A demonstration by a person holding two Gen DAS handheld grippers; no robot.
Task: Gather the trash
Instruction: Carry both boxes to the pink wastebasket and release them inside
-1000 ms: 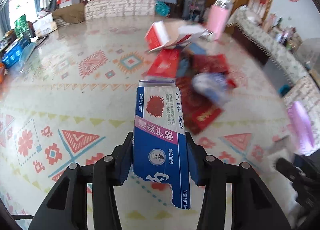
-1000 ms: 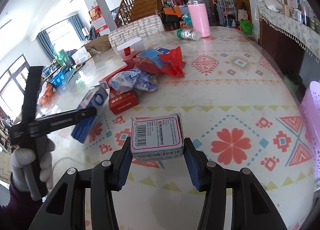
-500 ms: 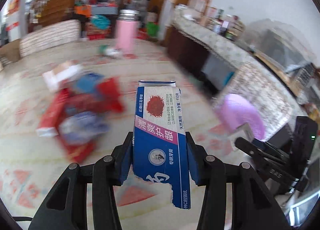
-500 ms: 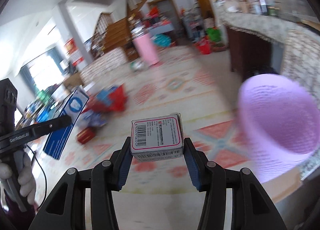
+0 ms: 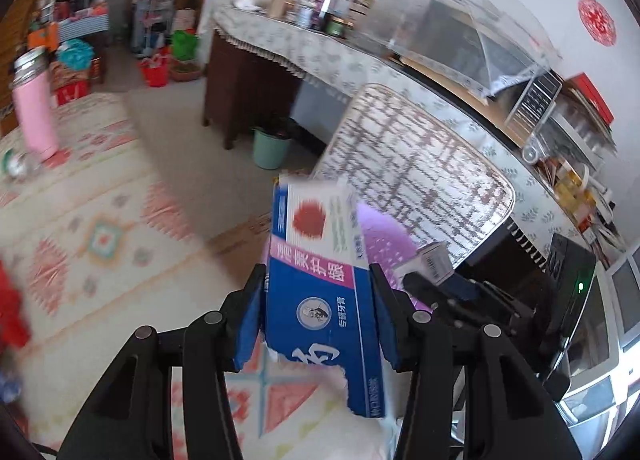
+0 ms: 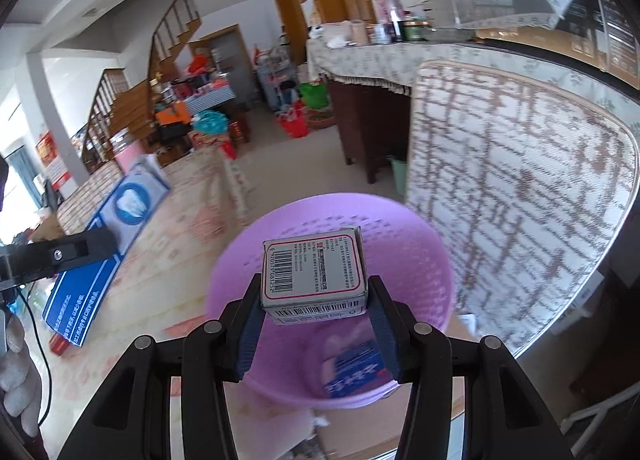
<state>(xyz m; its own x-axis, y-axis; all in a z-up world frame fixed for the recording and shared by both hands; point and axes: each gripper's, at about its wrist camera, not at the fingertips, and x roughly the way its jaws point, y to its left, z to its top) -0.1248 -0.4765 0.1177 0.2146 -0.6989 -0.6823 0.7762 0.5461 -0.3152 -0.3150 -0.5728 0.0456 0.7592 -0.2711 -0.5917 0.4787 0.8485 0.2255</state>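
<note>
My left gripper point(image 5: 318, 312) is shut on a long blue toothpaste box point(image 5: 320, 284) with a torn lower end, held upright over the table edge. Behind that box shows part of the purple basket point(image 5: 384, 236). My right gripper point(image 6: 314, 320) is shut on a small white box with barcodes point(image 6: 314, 268), held right above the mouth of the purple basket point(image 6: 224, 288). A blue packet point(image 6: 352, 372) lies inside the basket. In the right wrist view, the toothpaste box point(image 6: 112, 236) and a left finger point(image 6: 60, 256) hang at the left, beside a gloved hand point(image 6: 16, 380).
A chair back with a woven cover point(image 6: 520, 200) stands just right of the basket. The patterned tablecloth point(image 5: 100, 220) carries a pink flask point(image 5: 34, 112) at the far left. A green bucket point(image 5: 272, 148) and a long sideboard point(image 5: 320, 48) stand beyond on the floor.
Both grippers have swung right, away from the trash pile on the table and toward the purple basket. The small box now hangs over the basket mouth. Both grips look unchanged.
</note>
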